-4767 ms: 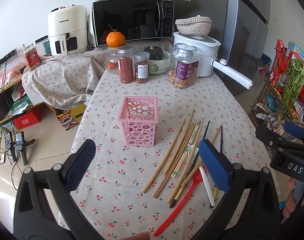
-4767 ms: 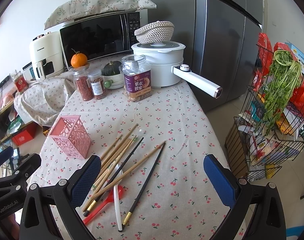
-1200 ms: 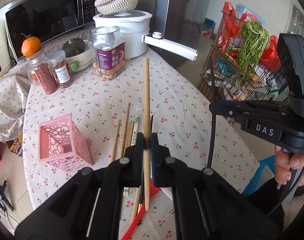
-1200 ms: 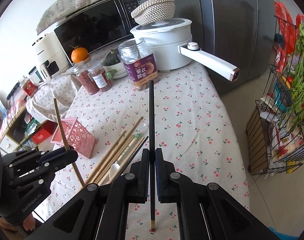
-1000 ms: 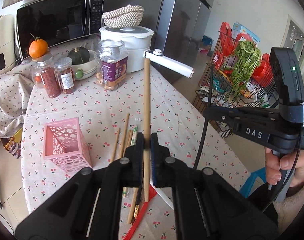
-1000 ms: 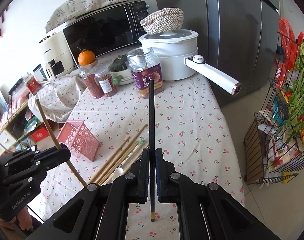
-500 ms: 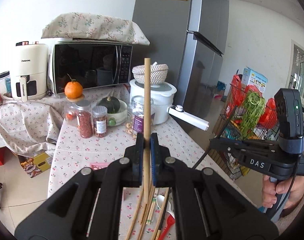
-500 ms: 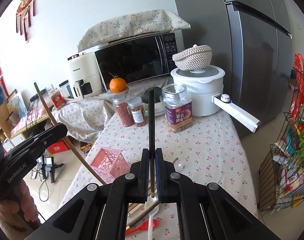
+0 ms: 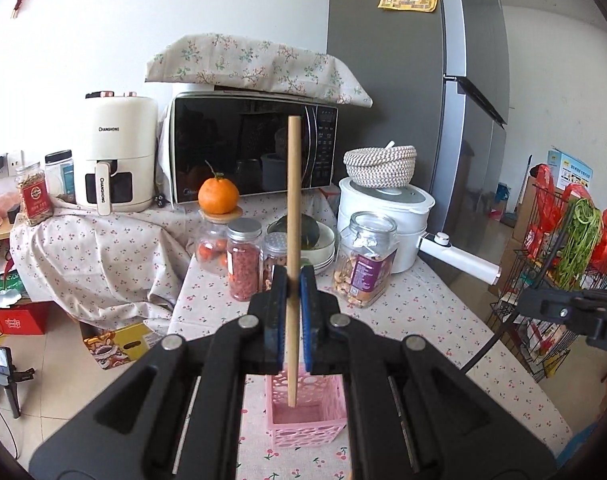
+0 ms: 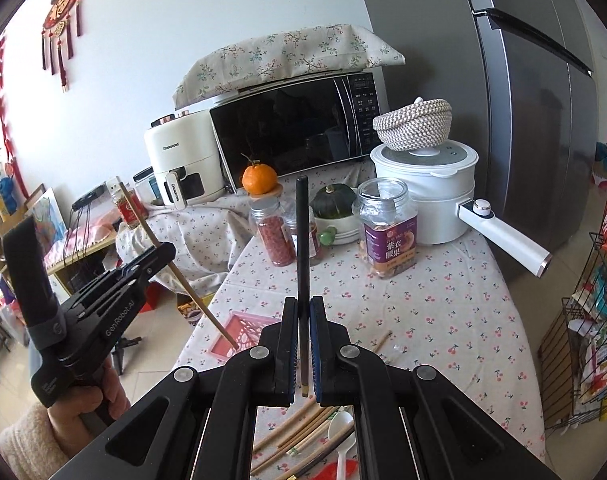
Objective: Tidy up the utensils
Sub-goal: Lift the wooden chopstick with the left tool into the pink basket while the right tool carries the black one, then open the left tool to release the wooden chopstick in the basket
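My left gripper (image 9: 292,286) is shut on a pale wooden chopstick (image 9: 292,200) held upright. Its lower tip hangs over the open mouth of the pink perforated basket (image 9: 307,416) on the cherry-print tablecloth. In the right wrist view the same wooden chopstick (image 10: 191,292) slants down toward the pink basket (image 10: 239,338), with the left gripper (image 10: 165,254) on it. My right gripper (image 10: 301,312) is shut on a black chopstick (image 10: 302,240), also upright, above the table. Loose chopsticks (image 10: 299,434), a white spoon (image 10: 341,428) and a red utensil (image 10: 339,468) lie on the cloth below it.
At the table's far end stand spice jars (image 9: 243,258), a large snack jar (image 9: 365,258), a white pot (image 9: 387,216) with a long handle, an orange (image 9: 218,196), a microwave (image 9: 251,148) and an air fryer (image 9: 117,152). A fridge (image 9: 455,120) and a wire rack (image 9: 563,264) are on the right.
Both grippers have lifted and tilted up, so more wall shows. The left one has swung left, bringing the wooden chopstick's lower end over the pink basket. Both stay shut on their chopsticks.
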